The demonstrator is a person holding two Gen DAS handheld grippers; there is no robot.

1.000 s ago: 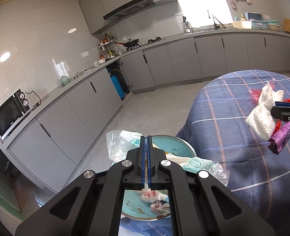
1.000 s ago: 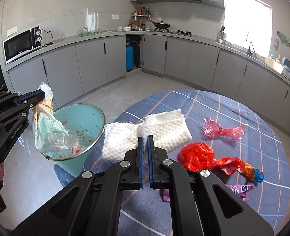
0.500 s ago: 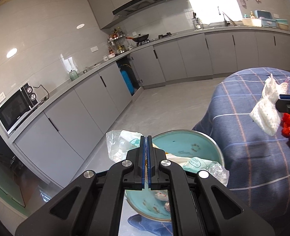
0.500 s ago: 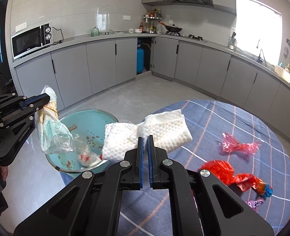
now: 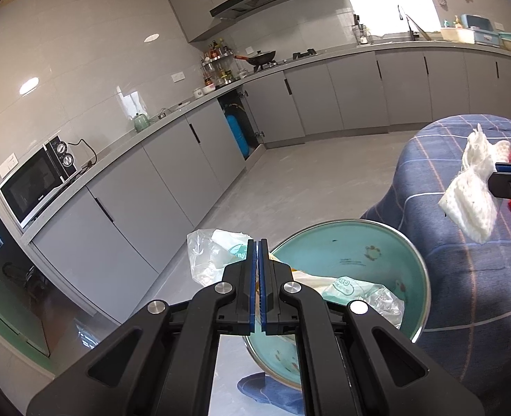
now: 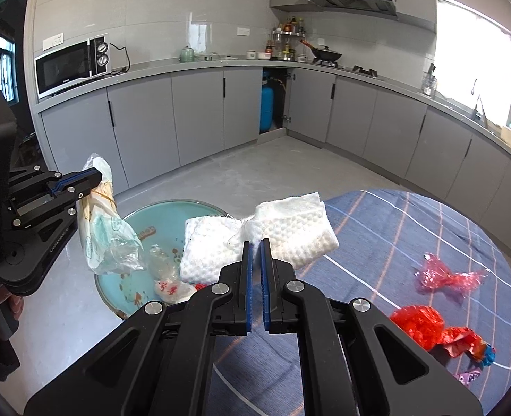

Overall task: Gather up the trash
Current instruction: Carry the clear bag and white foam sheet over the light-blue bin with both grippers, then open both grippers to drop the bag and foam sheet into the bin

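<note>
Left tongs (image 5: 257, 242) clenched on a clear plastic wrapper (image 6: 111, 242), dangling it over the teal bin (image 5: 415, 263) — held high, likely so it drops clean inside. Right tongs (image 6: 255, 242) clenched on a white foam sheet (image 6: 290, 232), pinched at its bunched middle so both halves hang free; it sits between bench (image 6: 411, 228) edge and bin rim. Bin already holds scraps. Red wrappers (image 6: 428, 326) and a pink one (image 6: 446, 277) lie on the bench — not yet collected.
</note>
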